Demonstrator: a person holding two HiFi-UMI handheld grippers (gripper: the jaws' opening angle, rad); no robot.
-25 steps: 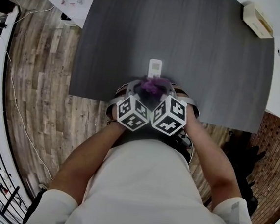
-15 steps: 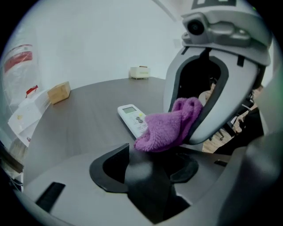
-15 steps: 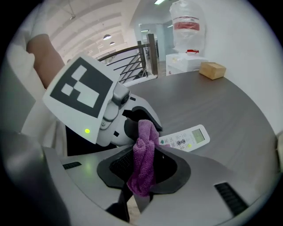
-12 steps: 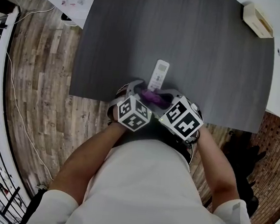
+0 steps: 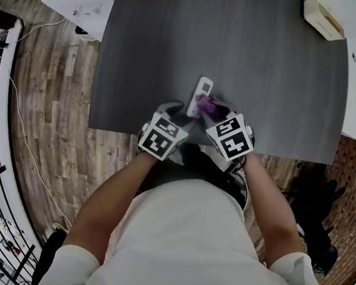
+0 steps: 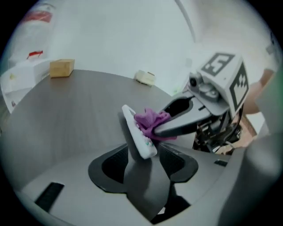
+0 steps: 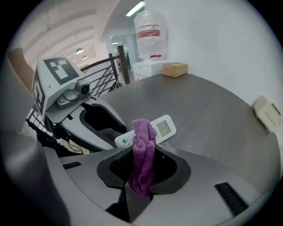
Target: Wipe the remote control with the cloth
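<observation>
Remote control [image 5: 203, 92] up off desk [image 5: 267, 66] nr front edge, long axis pointing to far edge, bottom end clamped in left tongs [image 6: 140, 154]. Cloth [image 7: 142, 130] pinched tight in right tongs [image 7: 143, 154], touching remote's button face from right.

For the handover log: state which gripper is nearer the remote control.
Left. The left gripper clamps the remote control's end; the right gripper touches it only through its cloth.

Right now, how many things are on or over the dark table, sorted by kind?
remote control: 1
purple cloth: 1
left gripper and right gripper: 2
brown box: 1
cream block: 1
total: 6
</observation>
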